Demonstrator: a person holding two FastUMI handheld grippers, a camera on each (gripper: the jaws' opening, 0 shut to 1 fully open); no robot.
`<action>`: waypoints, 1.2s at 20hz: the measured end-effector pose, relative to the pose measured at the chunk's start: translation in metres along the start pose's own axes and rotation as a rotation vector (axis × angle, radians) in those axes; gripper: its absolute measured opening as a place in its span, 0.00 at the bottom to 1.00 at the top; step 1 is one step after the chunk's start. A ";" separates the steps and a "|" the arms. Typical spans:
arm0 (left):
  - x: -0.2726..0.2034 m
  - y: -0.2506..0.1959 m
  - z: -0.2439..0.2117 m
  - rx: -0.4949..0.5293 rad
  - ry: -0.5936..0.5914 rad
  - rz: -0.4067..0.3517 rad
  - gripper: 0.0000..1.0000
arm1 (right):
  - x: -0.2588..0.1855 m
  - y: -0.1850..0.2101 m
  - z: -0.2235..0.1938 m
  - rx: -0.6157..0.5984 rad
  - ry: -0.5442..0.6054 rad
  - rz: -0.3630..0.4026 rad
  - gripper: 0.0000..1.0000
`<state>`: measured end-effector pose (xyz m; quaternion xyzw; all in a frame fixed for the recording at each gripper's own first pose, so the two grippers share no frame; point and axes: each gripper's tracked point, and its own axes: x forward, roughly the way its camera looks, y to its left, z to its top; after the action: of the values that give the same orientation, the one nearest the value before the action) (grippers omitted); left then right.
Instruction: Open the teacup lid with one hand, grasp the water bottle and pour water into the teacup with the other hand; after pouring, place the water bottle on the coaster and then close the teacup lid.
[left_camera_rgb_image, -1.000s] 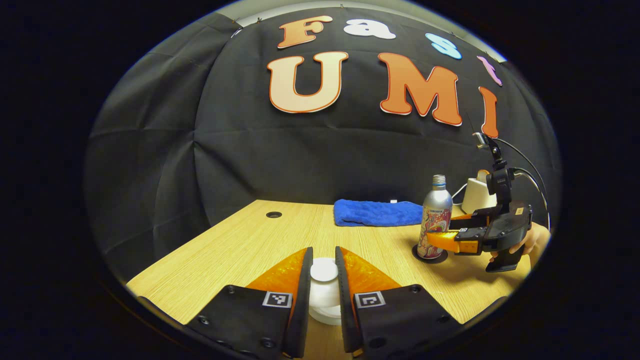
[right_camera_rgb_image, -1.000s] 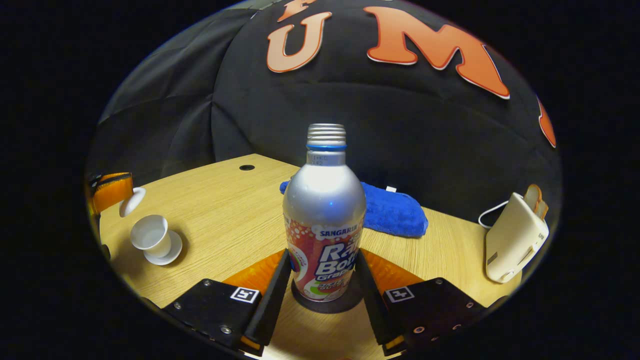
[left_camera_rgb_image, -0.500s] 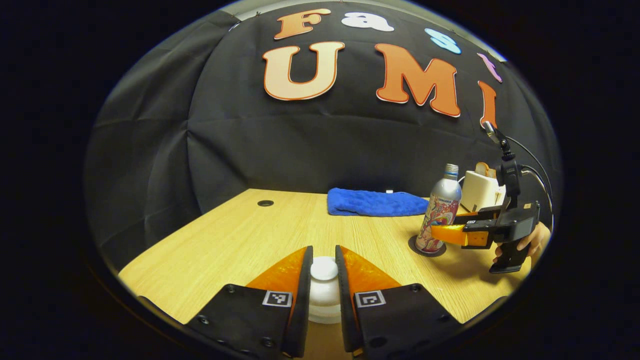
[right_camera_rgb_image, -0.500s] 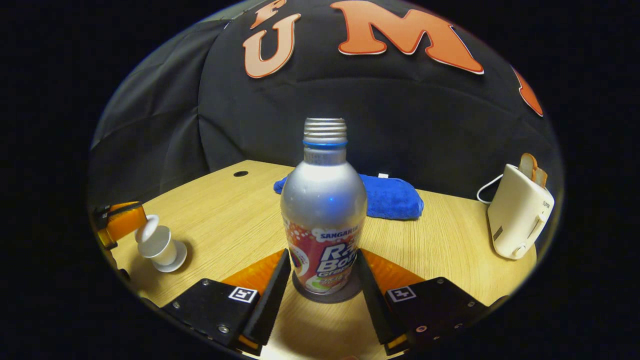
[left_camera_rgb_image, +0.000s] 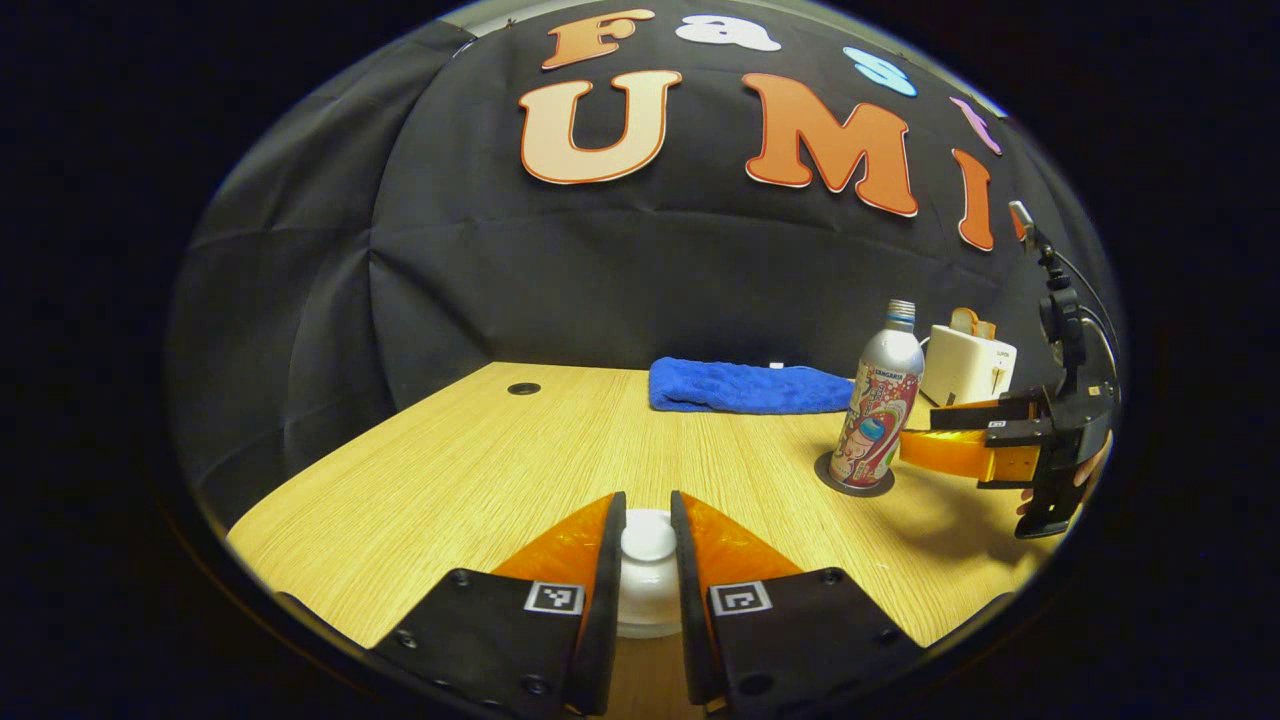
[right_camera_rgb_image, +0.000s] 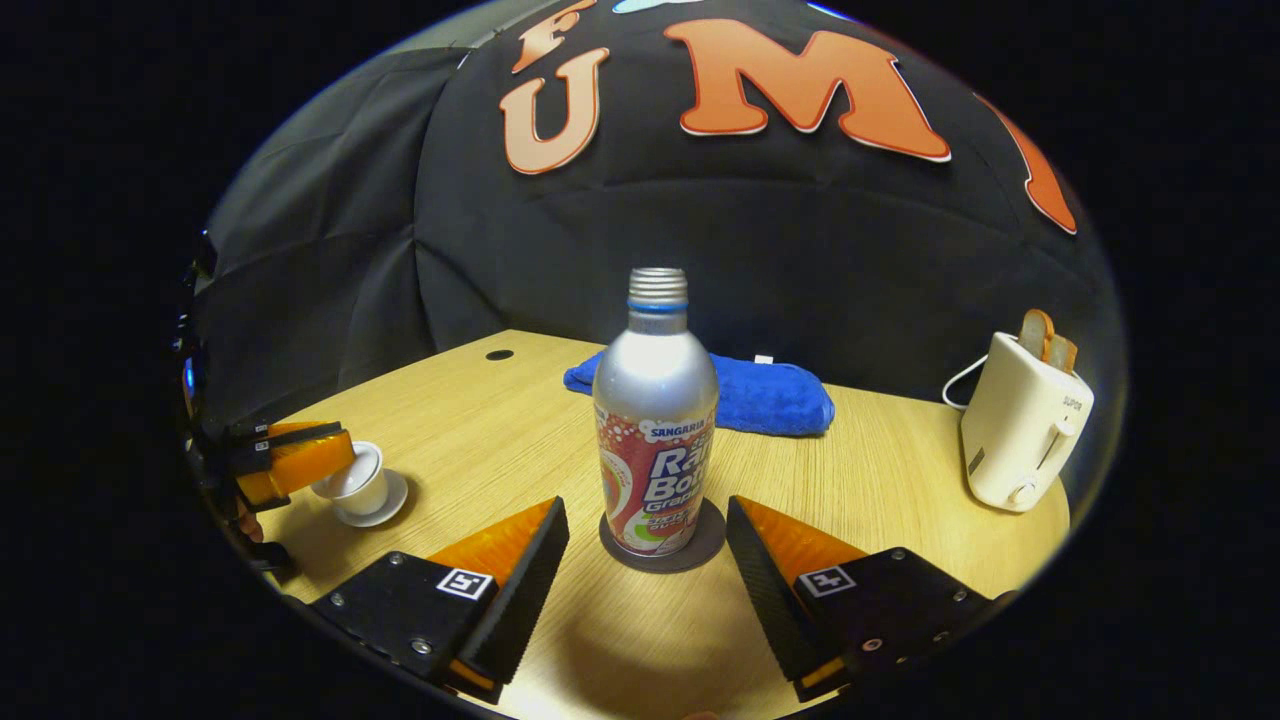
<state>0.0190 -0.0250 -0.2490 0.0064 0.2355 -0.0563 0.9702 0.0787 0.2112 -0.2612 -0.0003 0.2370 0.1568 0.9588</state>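
left gripper (left_camera_rgb_image: 648, 545) clamps lid (left_camera_rgb_image: 648, 535) on teacup (right_camera_rgb_image: 358, 484); right gripper (right_camera_rgb_image: 648, 540) wide open, off bottle (right_camera_rgb_image: 655, 410) on coaster (right_camera_rgb_image: 712, 540).

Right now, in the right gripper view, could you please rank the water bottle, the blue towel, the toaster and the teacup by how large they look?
1. water bottle, nearest the camera, so partly inflated
2. and 3. blue towel and toaster: too close to rank
4. teacup, clearly smallest
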 end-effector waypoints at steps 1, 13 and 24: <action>-0.001 -0.002 -0.001 0.001 0.003 -0.003 0.36 | 0.000 -0.001 0.003 0.001 -0.014 -0.004 0.96; -0.037 -0.031 0.109 0.042 -0.255 -0.010 0.97 | -0.087 -0.030 0.082 -0.051 -0.293 -0.175 0.97; -0.086 -0.054 0.186 0.017 -0.434 -0.014 0.97 | -0.155 -0.028 0.129 -0.120 -0.466 -0.303 0.99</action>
<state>0.0216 -0.0764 -0.0438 0.0008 0.0208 -0.0652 0.9977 0.0154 0.1479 -0.0778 -0.0565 -0.0025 0.0213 0.9982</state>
